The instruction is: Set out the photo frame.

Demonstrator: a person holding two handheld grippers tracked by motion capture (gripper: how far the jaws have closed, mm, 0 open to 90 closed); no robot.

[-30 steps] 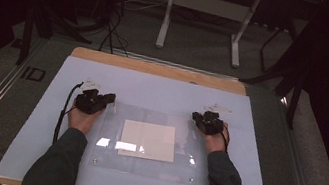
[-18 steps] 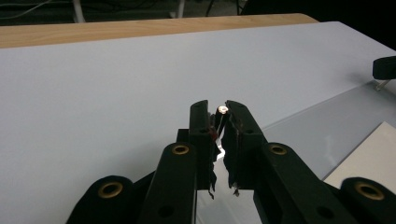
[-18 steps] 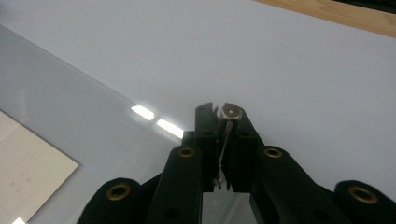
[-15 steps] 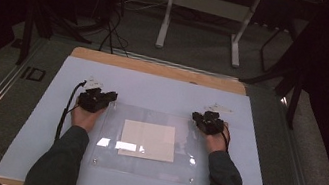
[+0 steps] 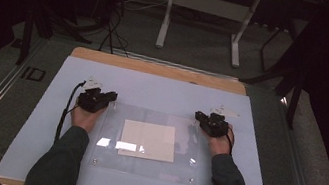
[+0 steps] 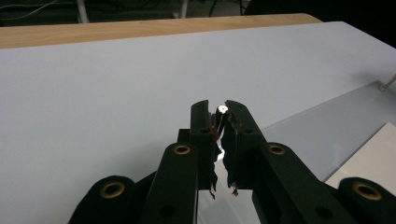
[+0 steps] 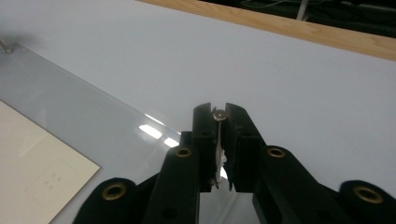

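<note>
Camera layout: one overhead, two gripper-mounted.
High view looks forward and down over the table (image 5: 153, 88); gripper views sit close, low, facing its far edge, sharing the clear sheet (image 5: 107, 149).

Dim room with dark, murky surroundings; overhead light falls on the pale blue mat (image 5: 162, 92), which looks evenly lit. Bright white glare patches sit on the clear sheet (image 5: 108, 142) and repeat in the right gripper view (image 7: 149, 129). All pictures are soft and grainy, with low detail.
</note>
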